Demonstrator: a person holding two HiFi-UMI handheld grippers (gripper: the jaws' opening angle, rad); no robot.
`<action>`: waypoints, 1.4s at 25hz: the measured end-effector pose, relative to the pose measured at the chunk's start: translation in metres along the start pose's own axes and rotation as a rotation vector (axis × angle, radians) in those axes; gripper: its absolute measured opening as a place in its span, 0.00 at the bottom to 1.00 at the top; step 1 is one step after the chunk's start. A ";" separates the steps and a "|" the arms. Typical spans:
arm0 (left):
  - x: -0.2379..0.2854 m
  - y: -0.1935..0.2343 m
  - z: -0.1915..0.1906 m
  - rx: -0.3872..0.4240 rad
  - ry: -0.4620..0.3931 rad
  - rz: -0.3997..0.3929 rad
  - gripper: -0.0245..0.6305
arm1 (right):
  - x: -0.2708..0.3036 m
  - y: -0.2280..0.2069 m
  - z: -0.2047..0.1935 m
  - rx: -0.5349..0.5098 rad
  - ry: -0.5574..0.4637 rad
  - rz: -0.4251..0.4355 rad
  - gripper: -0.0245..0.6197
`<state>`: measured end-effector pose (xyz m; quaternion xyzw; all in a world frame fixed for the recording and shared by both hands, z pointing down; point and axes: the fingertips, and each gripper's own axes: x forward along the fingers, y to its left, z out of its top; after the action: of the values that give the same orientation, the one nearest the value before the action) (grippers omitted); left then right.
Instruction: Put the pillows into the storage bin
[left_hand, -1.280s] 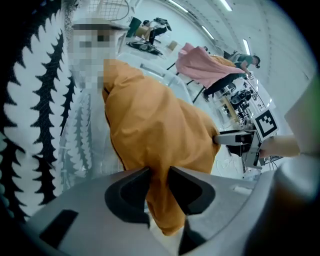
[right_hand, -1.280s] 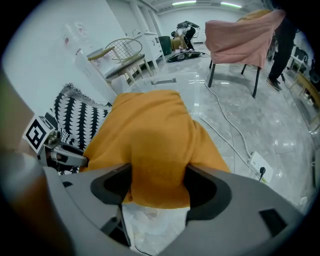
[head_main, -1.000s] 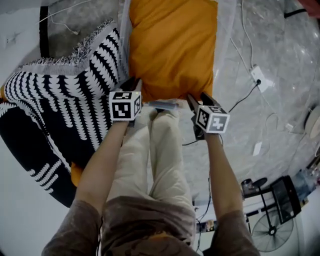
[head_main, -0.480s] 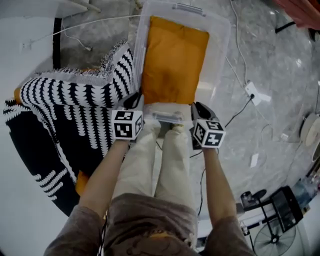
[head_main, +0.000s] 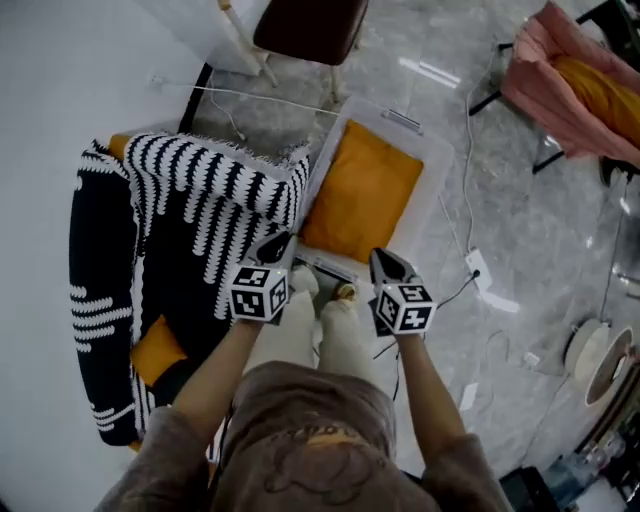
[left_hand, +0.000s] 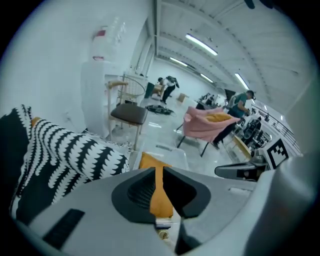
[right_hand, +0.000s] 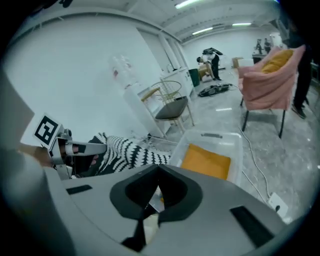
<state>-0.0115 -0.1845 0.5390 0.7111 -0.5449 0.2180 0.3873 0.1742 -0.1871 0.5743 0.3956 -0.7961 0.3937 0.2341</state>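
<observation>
Grey marble floor (head_main: 520, 240) lies under both tongs. The left gripper (head_main: 277, 245) has just been closing: its jaws stand a thin slit apart with nothing between them. The right gripper (head_main: 385, 262) is clenched on nothing. Just beyond their tips sits the clear storage bin (head_main: 437, 175), with an orange pillow (head_main: 365, 195) inside. A black-and-white pillow (head_main: 215, 200) lies left of the left gripper, outside the bin.
</observation>
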 end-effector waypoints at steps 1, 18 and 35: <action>-0.023 -0.002 0.007 -0.025 -0.026 0.013 0.11 | -0.012 0.019 0.009 -0.036 -0.001 0.037 0.04; -0.403 0.044 -0.086 -0.462 -0.445 0.539 0.04 | -0.108 0.357 0.002 -0.497 0.154 0.769 0.04; -0.633 0.146 -0.270 -0.810 -0.650 0.915 0.04 | -0.110 0.653 -0.166 -0.741 0.382 1.152 0.04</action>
<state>-0.3165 0.3963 0.2847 0.2386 -0.9168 -0.0853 0.3086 -0.2831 0.2433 0.3071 -0.2695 -0.9053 0.2206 0.2433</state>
